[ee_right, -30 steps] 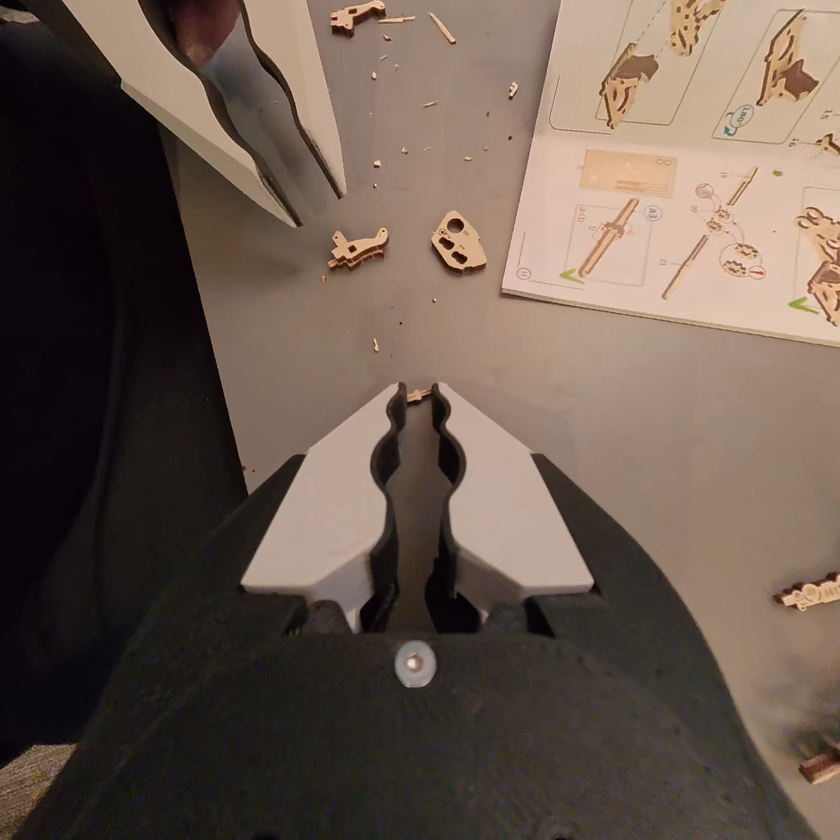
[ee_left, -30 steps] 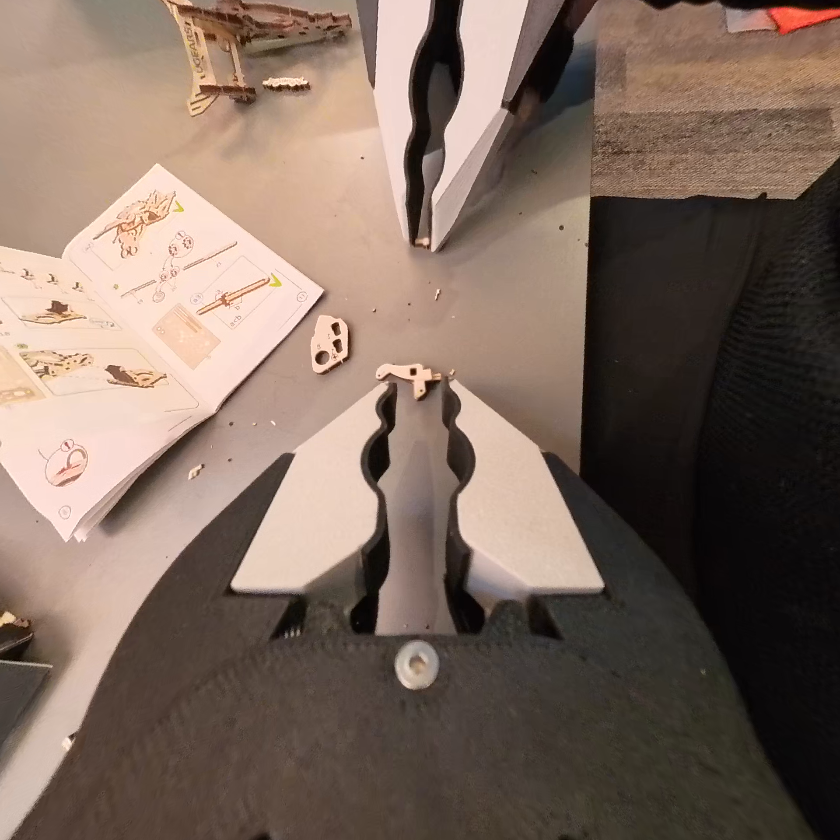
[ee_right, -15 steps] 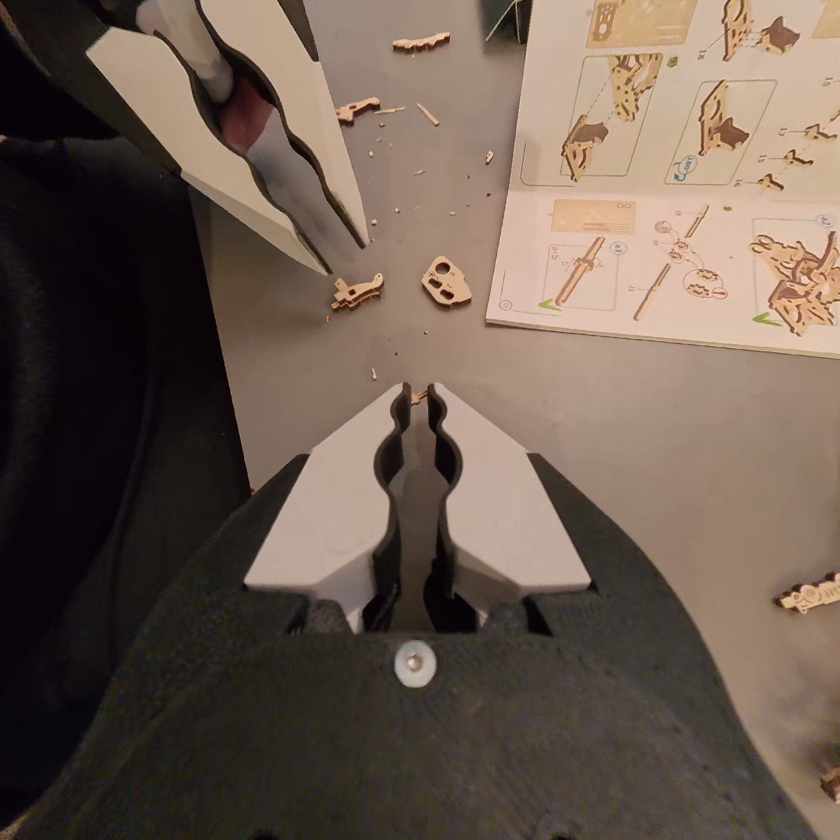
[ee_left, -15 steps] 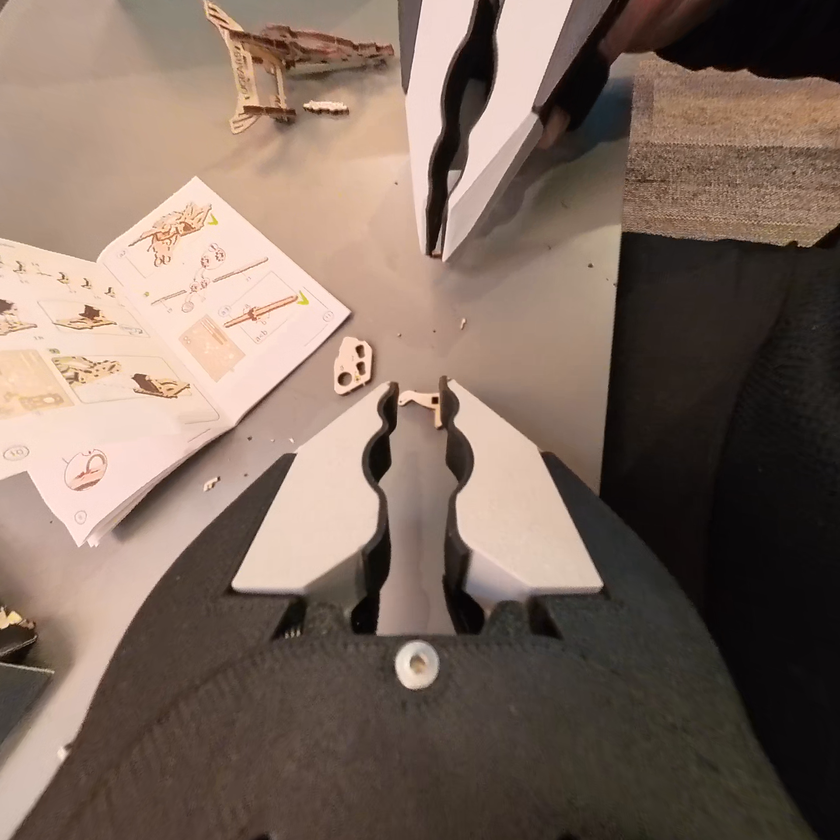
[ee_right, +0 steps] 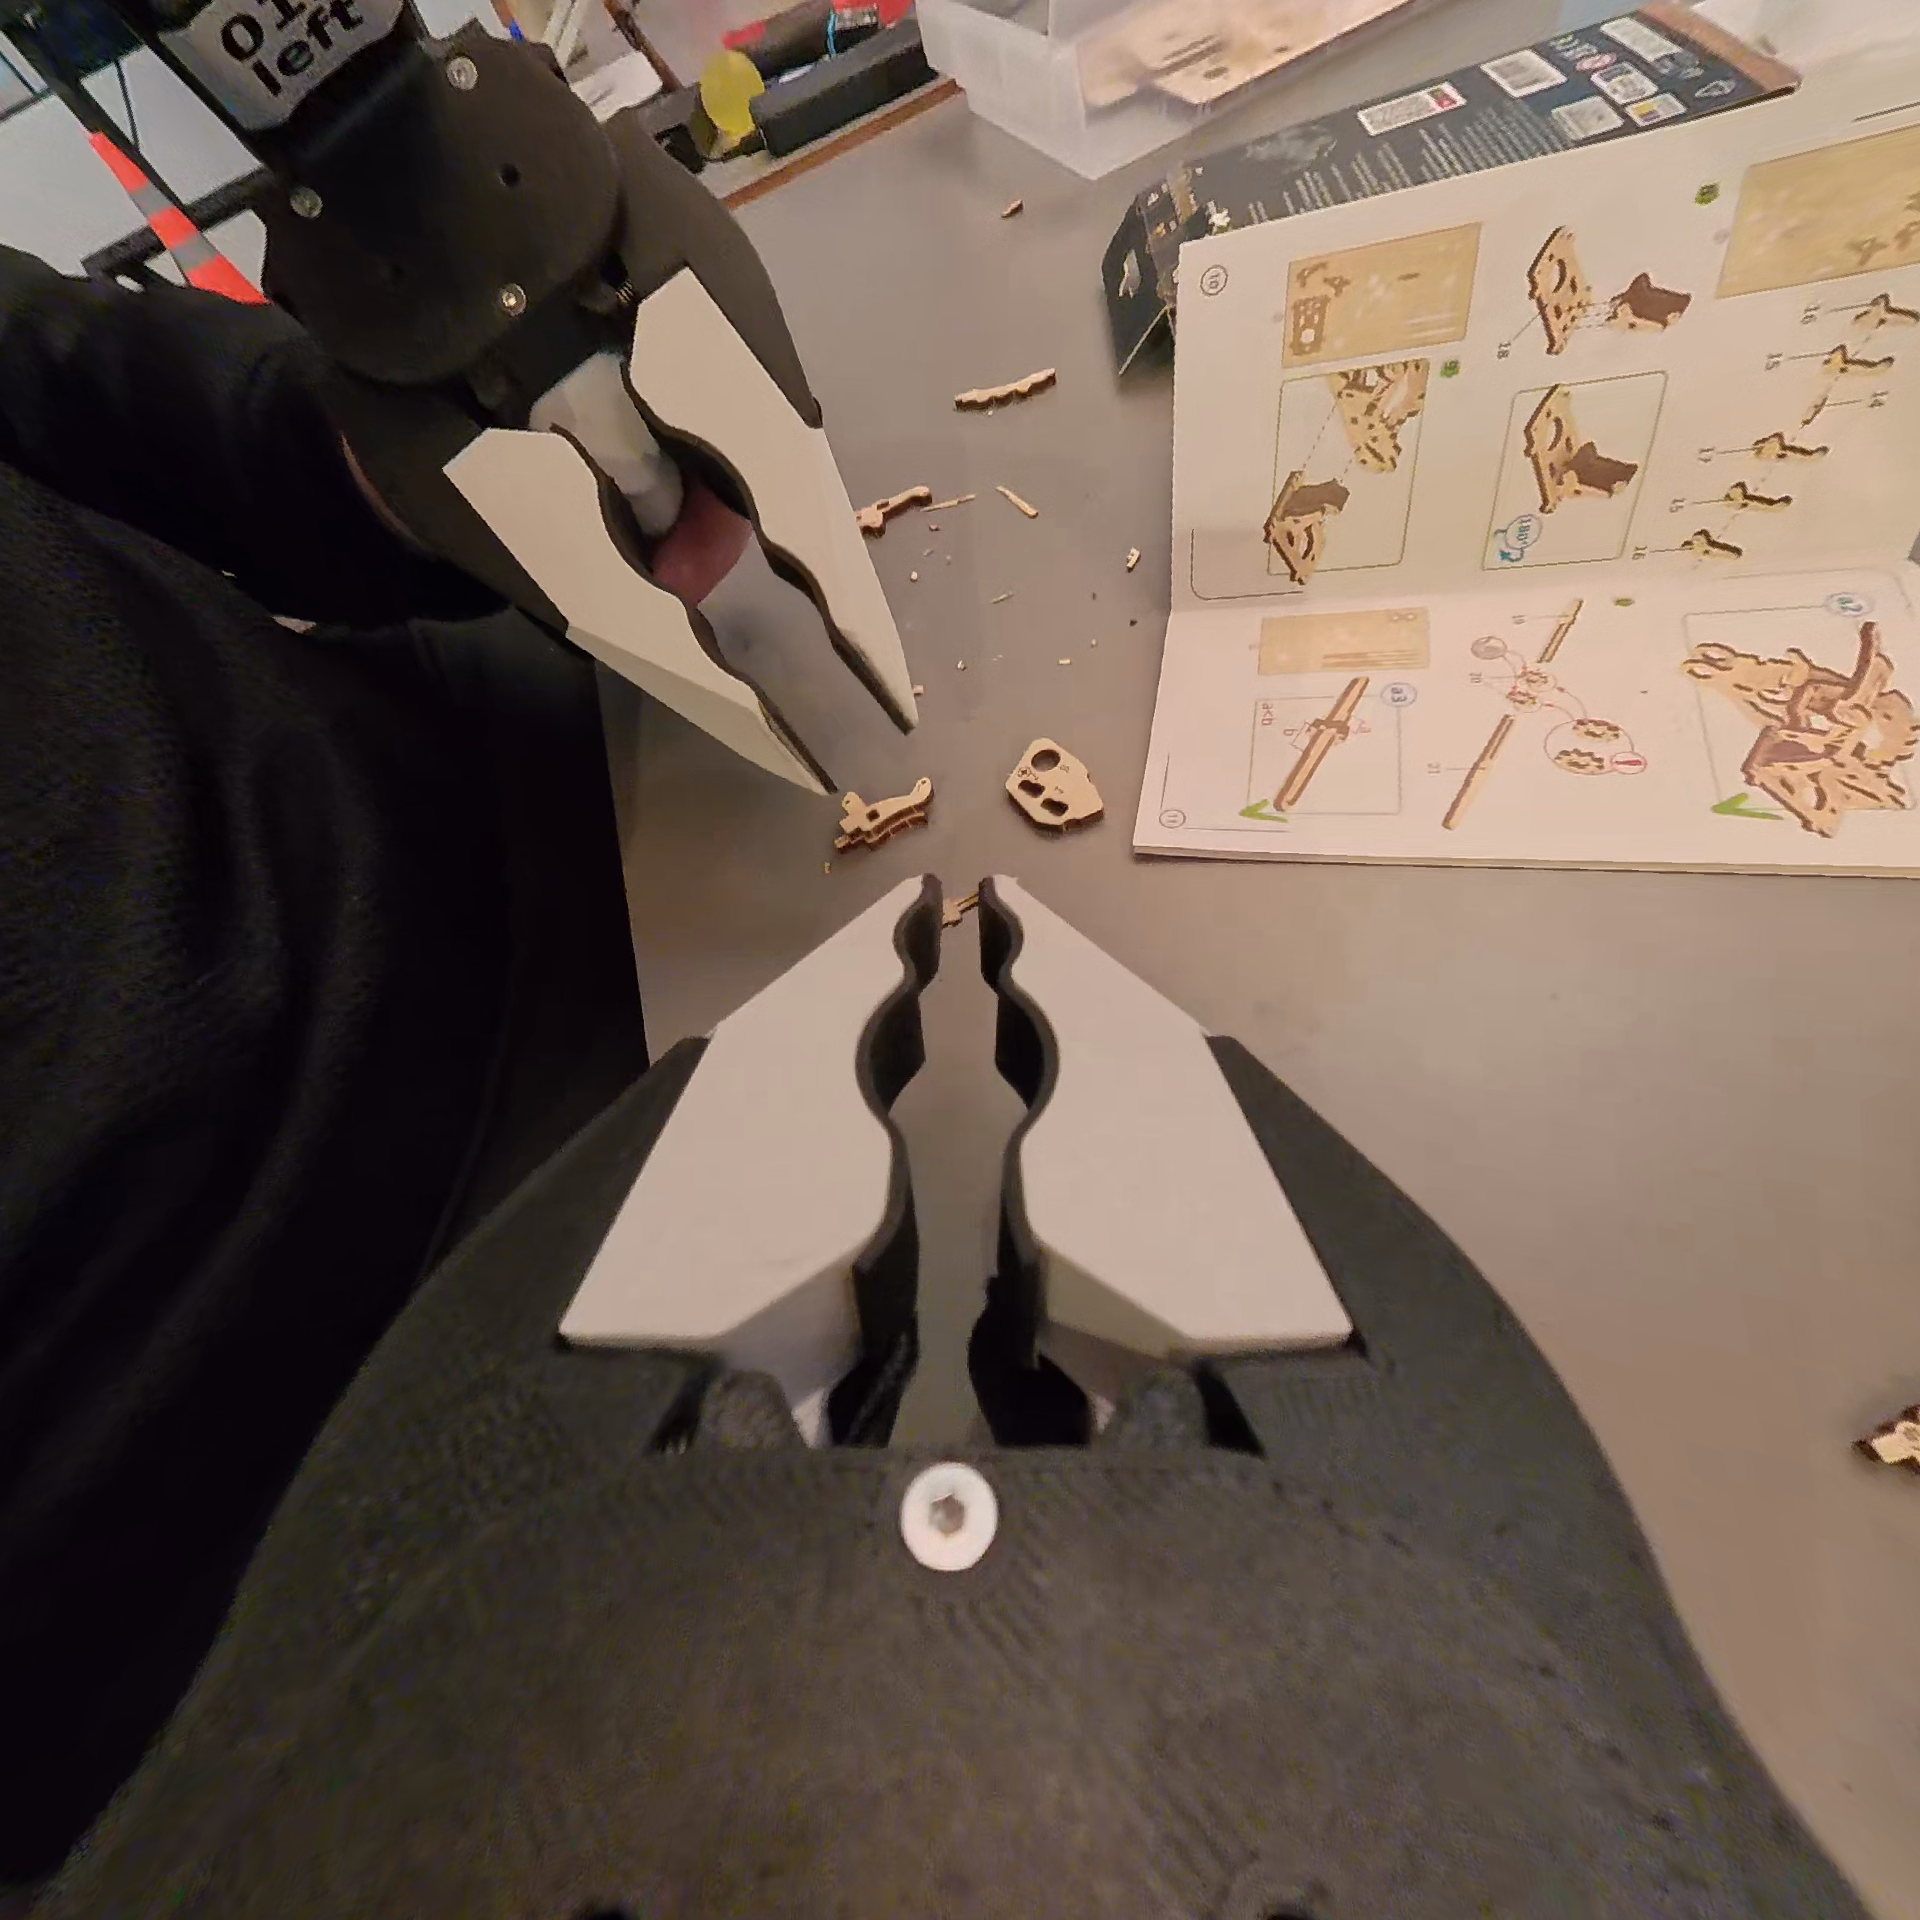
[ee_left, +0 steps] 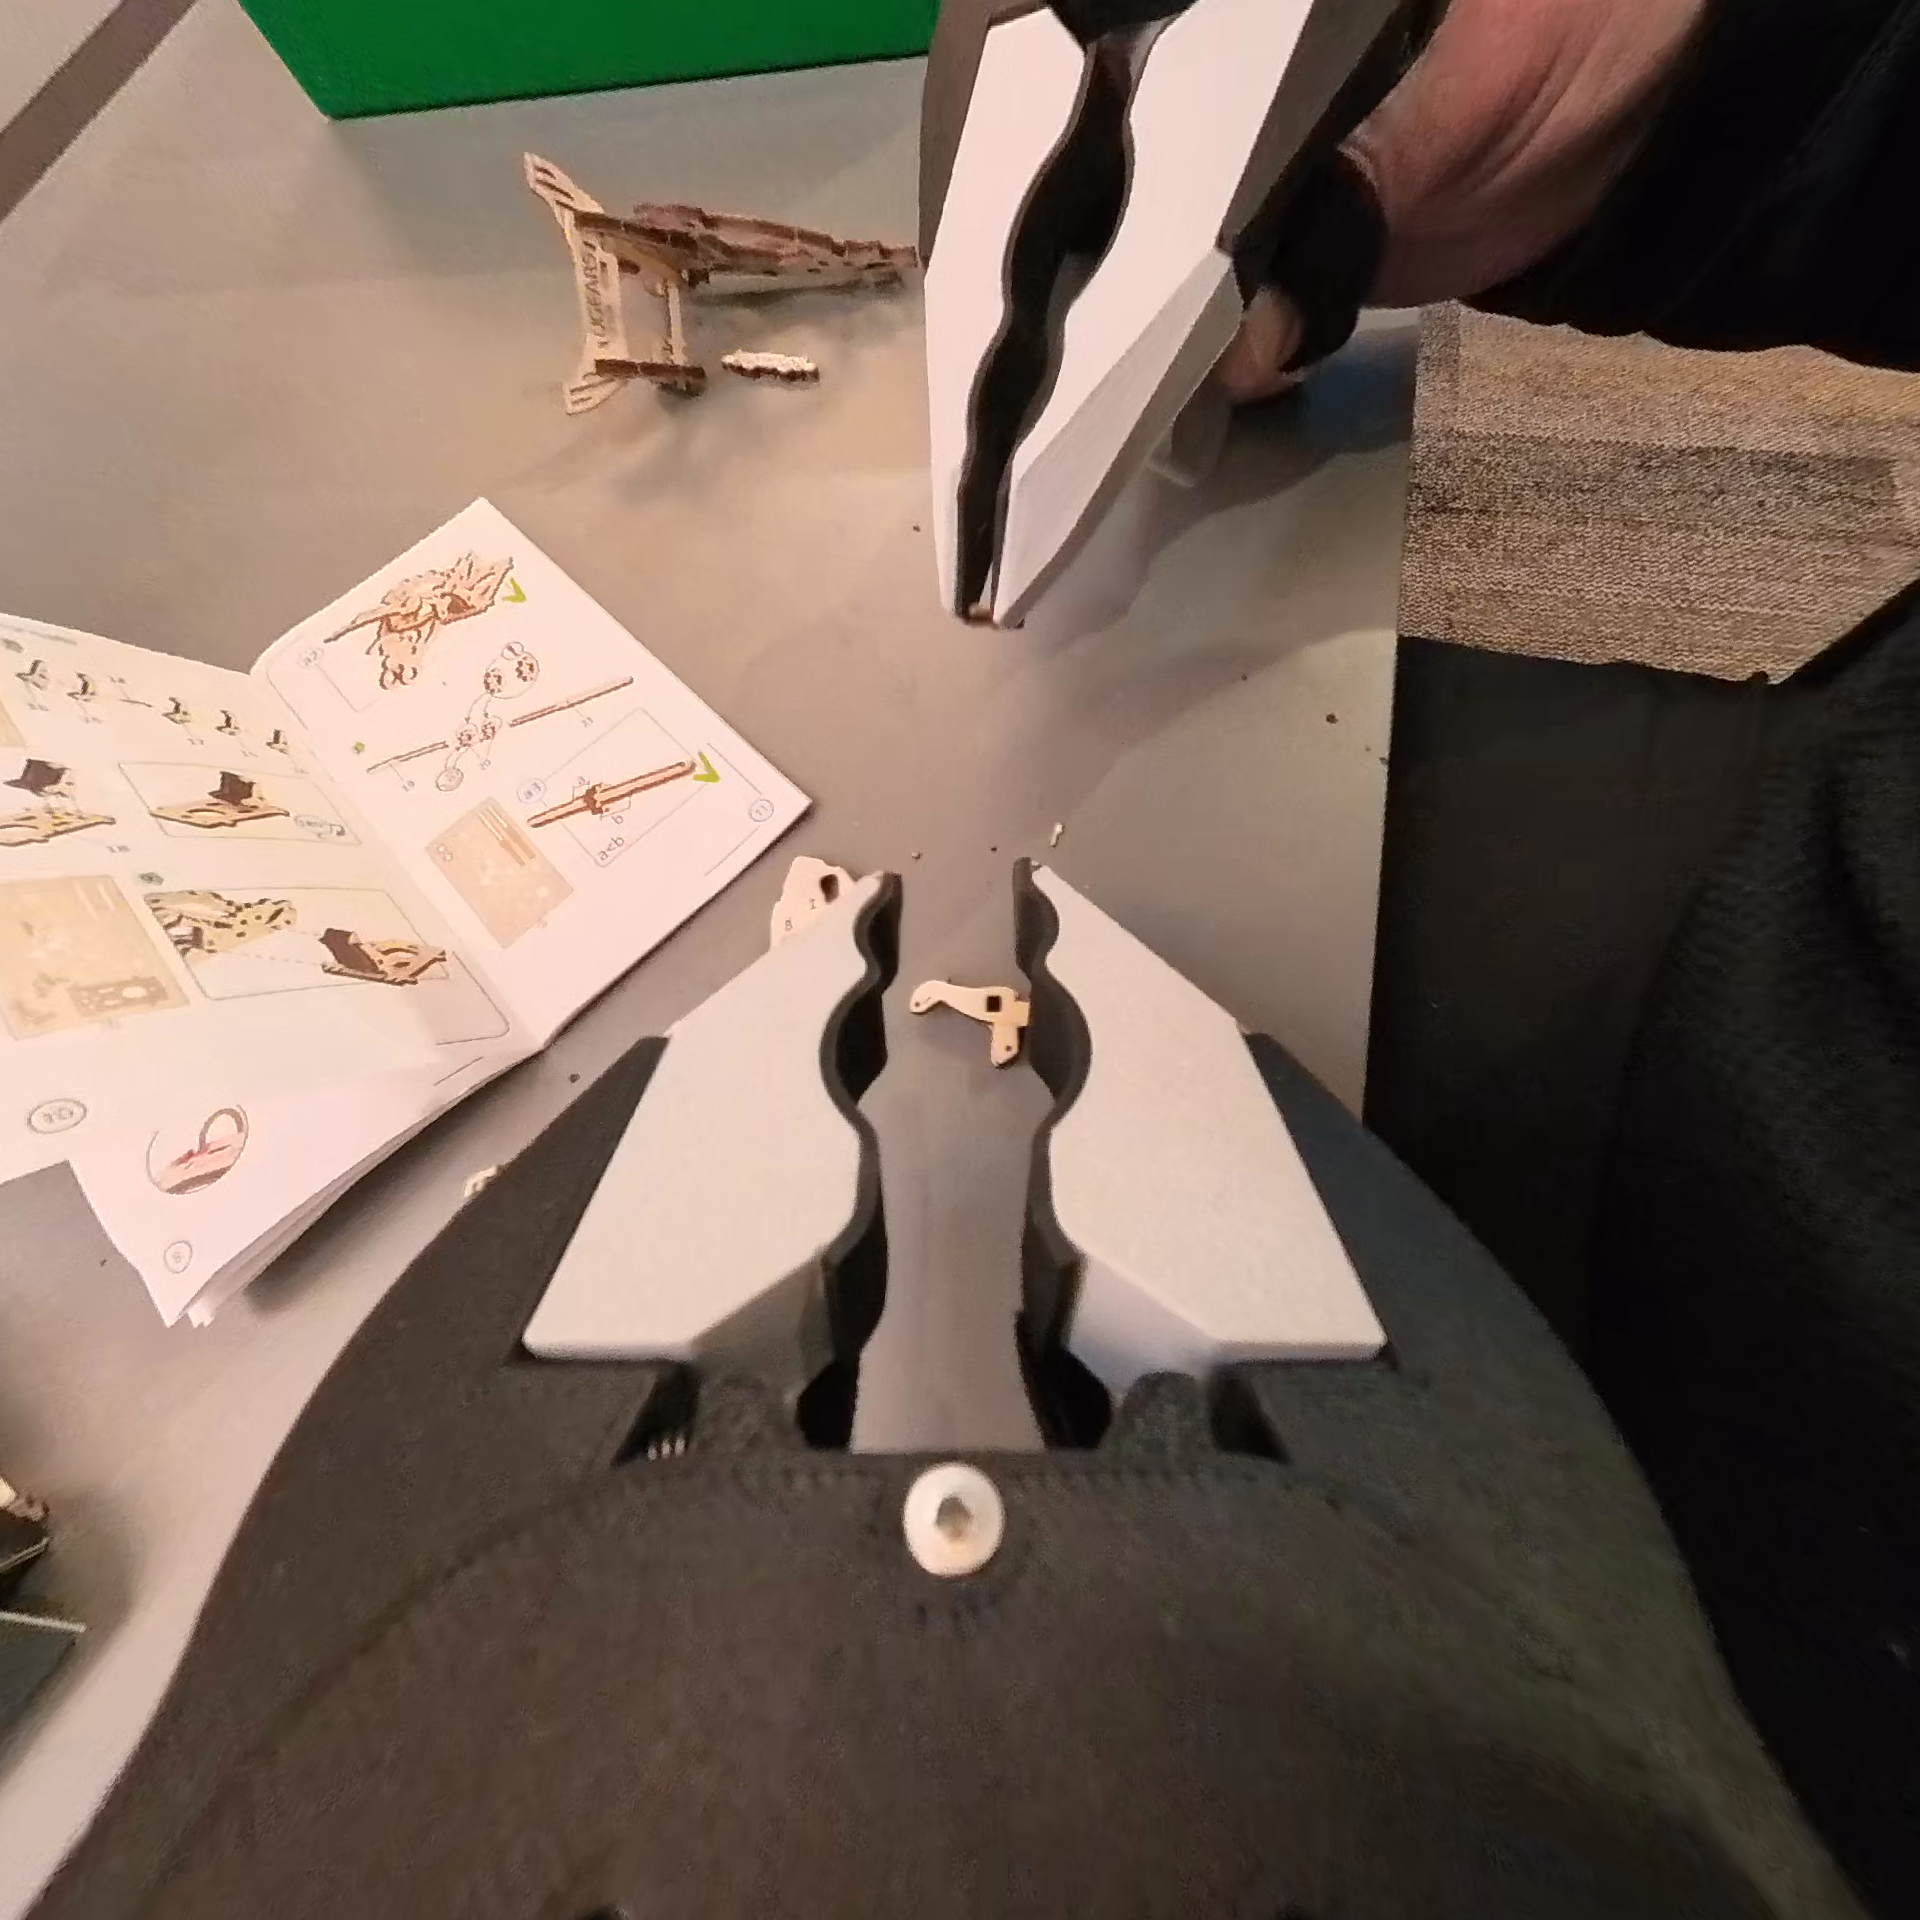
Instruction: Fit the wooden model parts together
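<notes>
A tiny wooden peg [ee_right: 960,904] is clamped at the right gripper [ee_right: 958,896] tips, mostly hidden. The left gripper [ee_left: 958,883] fingers are held apart over a small hooked part [ee_left: 977,1010]. A rounded part [ee_left: 808,910] is half covered.

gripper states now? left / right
Left claw: open, empty; small hooked wooden piece lies on the table between its fingers.
Right claw: closed on a tiny wooden peg at its tips.

grey table [ee_left: 312,343], green box [ee_left: 582,47], pale tan wooden parts [ee_right: 1055,784]
</notes>
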{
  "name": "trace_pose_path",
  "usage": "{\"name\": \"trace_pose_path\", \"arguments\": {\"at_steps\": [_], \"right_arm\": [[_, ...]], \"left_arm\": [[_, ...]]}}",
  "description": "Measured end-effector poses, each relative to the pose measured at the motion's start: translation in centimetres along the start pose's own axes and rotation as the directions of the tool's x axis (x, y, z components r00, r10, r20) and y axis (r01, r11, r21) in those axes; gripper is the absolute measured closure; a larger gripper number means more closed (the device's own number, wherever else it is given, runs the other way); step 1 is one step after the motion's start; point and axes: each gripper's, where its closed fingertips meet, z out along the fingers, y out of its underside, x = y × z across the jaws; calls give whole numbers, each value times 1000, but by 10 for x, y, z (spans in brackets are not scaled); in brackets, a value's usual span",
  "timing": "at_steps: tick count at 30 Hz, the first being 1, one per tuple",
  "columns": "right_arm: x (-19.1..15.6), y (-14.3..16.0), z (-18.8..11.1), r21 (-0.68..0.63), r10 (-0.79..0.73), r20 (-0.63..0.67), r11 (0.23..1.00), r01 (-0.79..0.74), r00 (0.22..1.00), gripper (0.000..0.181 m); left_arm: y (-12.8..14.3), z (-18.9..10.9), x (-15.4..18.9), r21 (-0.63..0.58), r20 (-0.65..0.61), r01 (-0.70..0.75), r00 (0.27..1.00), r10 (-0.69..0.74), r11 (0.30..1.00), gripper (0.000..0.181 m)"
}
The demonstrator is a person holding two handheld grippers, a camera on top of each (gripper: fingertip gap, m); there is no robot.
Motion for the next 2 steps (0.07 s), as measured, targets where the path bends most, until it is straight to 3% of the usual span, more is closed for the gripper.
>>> {"name": "trace_pose_path", "arguments": {"at_steps": [2], "right_arm": [[0, -2, -1, 14, 10, 5, 1000, -10, 1000, 177]], "left_arm": [[-1, 0, 0, 0, -8, 9, 1000, -9, 1000, 158]]}}
